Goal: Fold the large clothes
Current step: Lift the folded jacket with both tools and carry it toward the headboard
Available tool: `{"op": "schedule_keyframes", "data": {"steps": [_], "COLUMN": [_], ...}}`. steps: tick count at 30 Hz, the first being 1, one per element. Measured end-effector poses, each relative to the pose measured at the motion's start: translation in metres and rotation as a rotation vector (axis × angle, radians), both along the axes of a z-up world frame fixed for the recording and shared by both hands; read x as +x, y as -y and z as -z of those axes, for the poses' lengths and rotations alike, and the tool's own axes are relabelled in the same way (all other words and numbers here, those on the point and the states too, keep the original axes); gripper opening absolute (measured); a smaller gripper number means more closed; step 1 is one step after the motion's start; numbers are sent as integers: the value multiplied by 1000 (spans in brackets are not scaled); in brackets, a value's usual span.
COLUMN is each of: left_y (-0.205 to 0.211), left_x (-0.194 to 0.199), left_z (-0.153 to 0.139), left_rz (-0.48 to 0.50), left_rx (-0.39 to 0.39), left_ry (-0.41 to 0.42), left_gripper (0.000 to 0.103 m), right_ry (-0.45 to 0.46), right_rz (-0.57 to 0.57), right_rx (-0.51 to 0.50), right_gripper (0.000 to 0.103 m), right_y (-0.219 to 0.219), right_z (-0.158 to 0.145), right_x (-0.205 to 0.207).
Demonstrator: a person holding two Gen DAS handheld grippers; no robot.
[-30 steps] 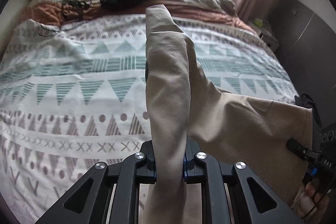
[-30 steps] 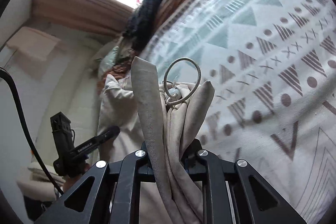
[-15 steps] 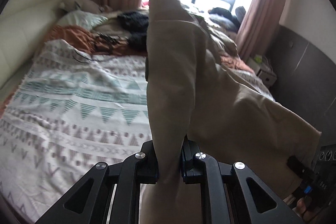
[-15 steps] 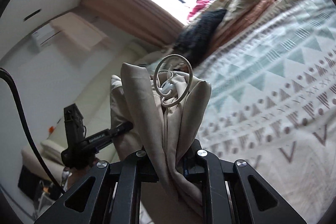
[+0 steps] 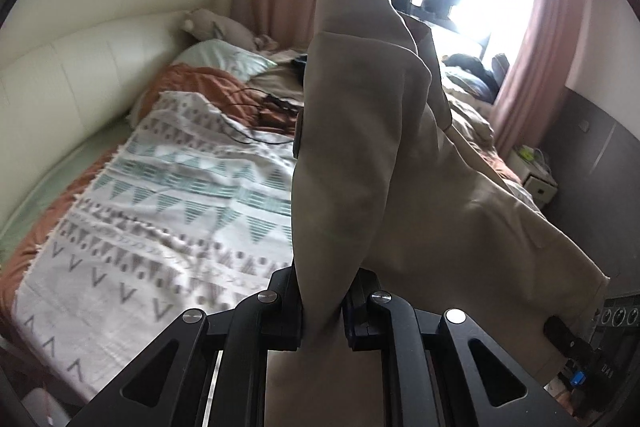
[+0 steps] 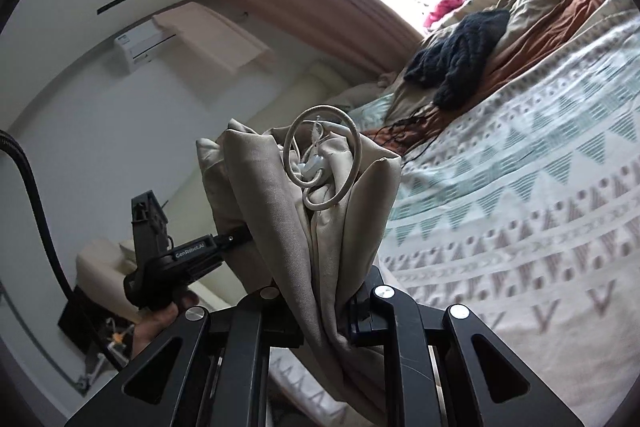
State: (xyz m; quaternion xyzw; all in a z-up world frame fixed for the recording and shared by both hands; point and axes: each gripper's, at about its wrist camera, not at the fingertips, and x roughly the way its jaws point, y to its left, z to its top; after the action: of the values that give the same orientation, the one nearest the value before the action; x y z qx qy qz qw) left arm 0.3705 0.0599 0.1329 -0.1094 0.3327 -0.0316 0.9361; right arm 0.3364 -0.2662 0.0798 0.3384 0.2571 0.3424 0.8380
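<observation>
The left claw (image 5: 322, 301) is pinching a fold of the beige garment (image 5: 360, 131), and the right claw (image 6: 325, 301) is pinching another bunched part of it (image 6: 280, 211), where a pale cord loop (image 6: 322, 163) is sticking out. Both are holding the cloth in the air above the bed, which is lying under a patterned blanket (image 5: 168, 211) whose broad middle is showing bare. A padded headboard (image 5: 72, 67) is bounding one side, and a dark knit (image 6: 460, 51) is lying toward the window end. The garment is rising past each claw's fingers and stretching across between the two.
</observation>
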Motion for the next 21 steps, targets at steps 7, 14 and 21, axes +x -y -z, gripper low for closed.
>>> {"op": "schedule_keyframes", "data": {"steps": [7,14,21], "left_y": [-55,-122,-200], "left_x": [-7,-17,-29], "left_z": [-2,-10,-26], "left_rz": [-49,-107,-144], "left_rx": [-13,-26,1], "left_ry": [8,38,82], "left_gripper": [15,14,14], "right_ry": [-1,33,55], "right_rz": [-13,-74,-153], "right_rx": [-23,-104,-152], "right_gripper": [16,15,15], "right_y": [-57,-130,-209], "right_z": [-4,-26,-48], "right_x": [4,10,22]}}
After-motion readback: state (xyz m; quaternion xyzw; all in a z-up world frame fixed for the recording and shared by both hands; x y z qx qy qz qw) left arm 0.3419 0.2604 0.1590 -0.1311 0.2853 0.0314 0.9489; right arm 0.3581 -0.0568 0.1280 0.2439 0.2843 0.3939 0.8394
